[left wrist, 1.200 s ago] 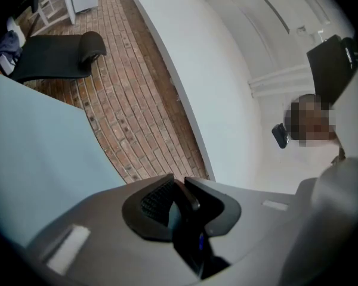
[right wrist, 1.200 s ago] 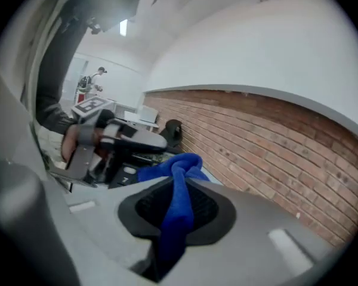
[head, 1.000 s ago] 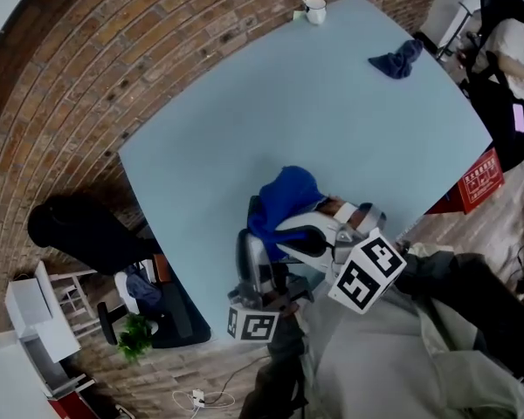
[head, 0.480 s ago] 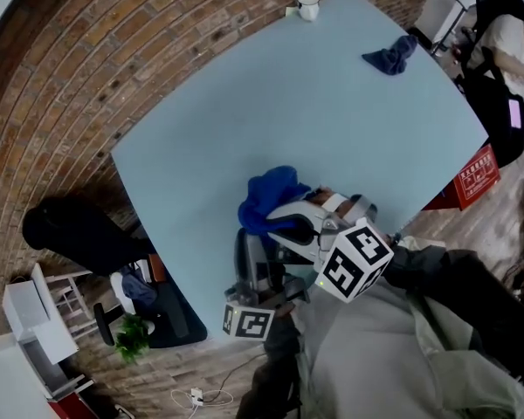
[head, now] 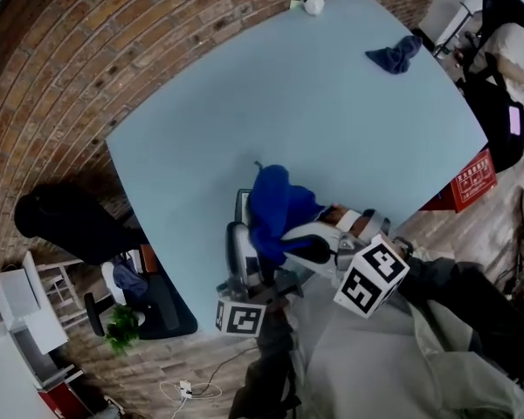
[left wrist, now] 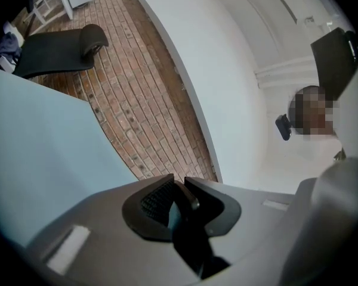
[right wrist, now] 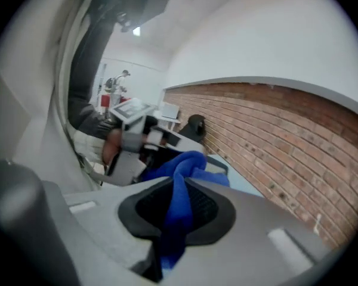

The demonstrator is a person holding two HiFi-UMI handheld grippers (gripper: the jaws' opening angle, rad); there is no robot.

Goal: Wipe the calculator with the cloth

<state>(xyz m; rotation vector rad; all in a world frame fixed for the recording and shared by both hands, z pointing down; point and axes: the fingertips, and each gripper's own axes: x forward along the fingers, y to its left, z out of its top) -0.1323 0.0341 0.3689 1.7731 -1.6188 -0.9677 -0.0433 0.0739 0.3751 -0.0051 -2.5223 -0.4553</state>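
Drooping crumpled blue cloth (head: pixel 278 206); dark calculator (head: pixel 242 208)

Below me: pale blue rectangular tabletop (head: pixel 332 103) on a red-brown brick floor (head: pixel 79 77). Black padded seat (head: pixel 65 225) sits off its left edge. White open shelf unit (head: pixel 22 299) and small green potted plant (head: pixel 122 330) are beyond. Plain white wall (left wrist: pixel 227 70) meets the brick.
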